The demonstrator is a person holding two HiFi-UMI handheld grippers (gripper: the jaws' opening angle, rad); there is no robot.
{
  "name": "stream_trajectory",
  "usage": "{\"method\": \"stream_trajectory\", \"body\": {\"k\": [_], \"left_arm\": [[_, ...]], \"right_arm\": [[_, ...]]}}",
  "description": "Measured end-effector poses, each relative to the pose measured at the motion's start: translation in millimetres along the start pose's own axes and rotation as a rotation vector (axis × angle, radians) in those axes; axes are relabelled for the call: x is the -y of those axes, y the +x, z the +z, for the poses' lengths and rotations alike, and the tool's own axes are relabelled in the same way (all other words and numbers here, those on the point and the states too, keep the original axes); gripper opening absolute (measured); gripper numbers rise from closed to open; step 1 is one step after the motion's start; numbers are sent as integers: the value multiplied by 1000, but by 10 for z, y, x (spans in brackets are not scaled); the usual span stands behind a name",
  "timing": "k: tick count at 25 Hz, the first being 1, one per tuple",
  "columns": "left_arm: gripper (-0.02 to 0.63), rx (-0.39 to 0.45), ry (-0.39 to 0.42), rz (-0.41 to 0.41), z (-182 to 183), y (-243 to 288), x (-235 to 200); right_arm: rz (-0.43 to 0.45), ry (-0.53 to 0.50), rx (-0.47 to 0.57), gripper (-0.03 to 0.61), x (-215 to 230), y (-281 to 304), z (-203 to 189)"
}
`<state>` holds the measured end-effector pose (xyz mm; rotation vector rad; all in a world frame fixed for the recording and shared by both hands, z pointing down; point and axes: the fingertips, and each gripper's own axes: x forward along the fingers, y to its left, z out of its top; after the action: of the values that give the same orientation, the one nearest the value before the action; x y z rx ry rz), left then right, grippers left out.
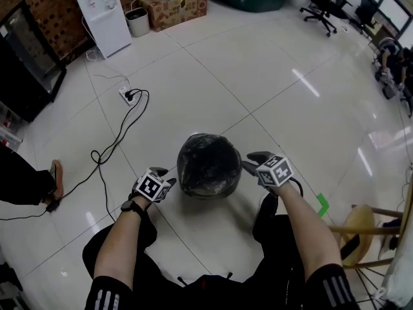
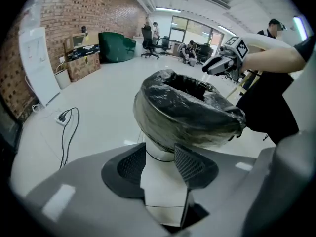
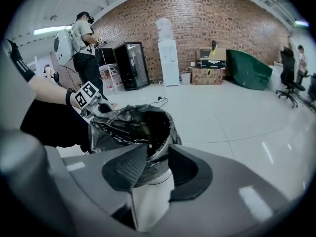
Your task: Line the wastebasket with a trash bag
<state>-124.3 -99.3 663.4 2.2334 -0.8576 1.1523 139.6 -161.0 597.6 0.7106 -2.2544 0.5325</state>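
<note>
A white wastebasket [image 2: 157, 154] stands on the floor in front of me, with a black trash bag [image 1: 209, 163] pulled over its rim and folded down the outside. My left gripper [image 1: 168, 175] hovers at the basket's left side, its jaws open and apart from the bag. My right gripper [image 1: 250, 163] is at the basket's right side, also open with nothing between the pads. In the left gripper view the bag [image 2: 190, 112] fills the middle beyond the left gripper [image 2: 160, 157], and the right gripper [image 2: 216, 65] shows behind it. In the right gripper view the bag's mouth [image 3: 148, 125] gapes beyond the right gripper [image 3: 157, 164].
A power strip with black cables [image 1: 127, 95] lies on the tiles to the left. A water dispenser [image 1: 103, 15], a small bin [image 1: 137, 21] and a cardboard box [image 1: 174, 8] stand by the brick wall. A wooden stool [image 1: 361, 232] is at my right, a person's shoe [image 1: 57, 174] at my left.
</note>
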Motion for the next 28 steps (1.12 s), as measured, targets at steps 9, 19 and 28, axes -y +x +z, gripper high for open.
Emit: {"method": "stream_trajectory", "body": {"k": [9,19,28], "left_arm": [[209,52,101,-91,20,87,368],[209,-41,155,-83,-135,466,368],[209,-74,96,-5,-201,587,52]], "right_arm": [[66,-50,-77,200,-566,196,-443],[100,-41,-75,216,-585,198,-562],[166,-33,-126,236,-615,359,-793]]}}
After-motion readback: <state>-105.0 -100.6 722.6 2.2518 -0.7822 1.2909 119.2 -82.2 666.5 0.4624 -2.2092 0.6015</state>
